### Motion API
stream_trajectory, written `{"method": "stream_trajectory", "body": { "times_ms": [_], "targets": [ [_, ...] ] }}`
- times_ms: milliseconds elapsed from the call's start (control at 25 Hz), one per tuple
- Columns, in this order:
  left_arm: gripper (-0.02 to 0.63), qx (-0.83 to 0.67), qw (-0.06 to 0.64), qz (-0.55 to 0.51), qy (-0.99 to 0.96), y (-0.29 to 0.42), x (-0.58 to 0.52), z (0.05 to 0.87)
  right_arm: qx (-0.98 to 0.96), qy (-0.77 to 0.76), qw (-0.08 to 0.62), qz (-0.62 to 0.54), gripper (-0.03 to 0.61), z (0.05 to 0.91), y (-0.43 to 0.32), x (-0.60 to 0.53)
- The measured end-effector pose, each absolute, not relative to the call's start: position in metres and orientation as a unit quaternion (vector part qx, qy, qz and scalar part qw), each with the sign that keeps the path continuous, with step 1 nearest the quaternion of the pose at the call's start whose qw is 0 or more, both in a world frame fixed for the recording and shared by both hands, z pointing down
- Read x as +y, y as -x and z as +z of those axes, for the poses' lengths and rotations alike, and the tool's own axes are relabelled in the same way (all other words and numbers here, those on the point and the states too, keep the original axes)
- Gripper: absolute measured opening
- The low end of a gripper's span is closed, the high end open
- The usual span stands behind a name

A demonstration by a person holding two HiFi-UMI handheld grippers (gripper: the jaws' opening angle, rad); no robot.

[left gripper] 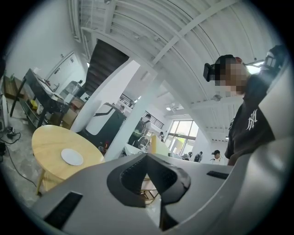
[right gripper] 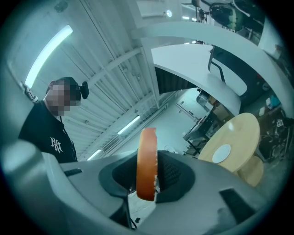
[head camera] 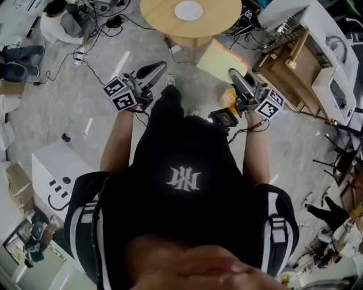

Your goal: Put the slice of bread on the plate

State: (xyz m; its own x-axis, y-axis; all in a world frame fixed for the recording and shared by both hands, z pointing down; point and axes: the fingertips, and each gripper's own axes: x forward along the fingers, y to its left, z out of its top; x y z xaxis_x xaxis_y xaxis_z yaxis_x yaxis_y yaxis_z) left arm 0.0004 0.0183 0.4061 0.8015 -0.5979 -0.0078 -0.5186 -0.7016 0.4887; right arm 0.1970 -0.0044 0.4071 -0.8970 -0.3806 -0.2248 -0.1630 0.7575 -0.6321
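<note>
A pale slice of bread (head camera: 218, 59) with an orange-brown crust stands on edge between the jaws of my right gripper (head camera: 233, 73), which is shut on it. Seen edge-on in the right gripper view, the bread (right gripper: 147, 160) is pressed between the dark pads. A small white plate (head camera: 188, 10) lies on a round wooden table (head camera: 161, 16) ahead, beyond both grippers. The plate (right gripper: 222, 153) also shows at the right gripper view's right and, as the plate (left gripper: 72, 157), at the left gripper view's left. My left gripper (head camera: 159, 65) is held level, jaws together, holding nothing.
Cables and power strips (head camera: 85, 45) trail over the concrete floor at the left. A wooden rack (head camera: 289, 68) and white appliances (head camera: 334, 85) stand at the right. A white box (head camera: 57, 170) sits at the lower left. Several people stand far off in the left gripper view.
</note>
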Motion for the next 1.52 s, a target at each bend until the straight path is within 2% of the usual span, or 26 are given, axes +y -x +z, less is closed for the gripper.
{"method": "stream_trajectory", "body": {
  "times_ms": [480,1040,1280,1520],
  "targets": [
    [0.012,-0.269,0.261,-0.113,-0.920,0.033,-0.101,0.427,0.922,0.179,0.144,-0.313,0.099,0.409,-0.157,-0.112],
    [0.012,-0.226,0.264,-0.133,-0.928,0.132,-0.267,0.411,0.921,0.226,0.107,-0.299,0.099,0.381,-0.064,-0.259],
    [0.012,-0.196,0.275,-0.118,-0.934,0.136,-0.310,0.431,0.908,0.260,0.091,-0.317,0.100,0.395,-0.052,-0.301],
    [0.012,-0.186,0.318,-0.115,-0.922,0.119,-0.331,0.472,0.903,0.265,0.053,-0.333,0.098,0.430,-0.057,-0.326]
  ]
}}
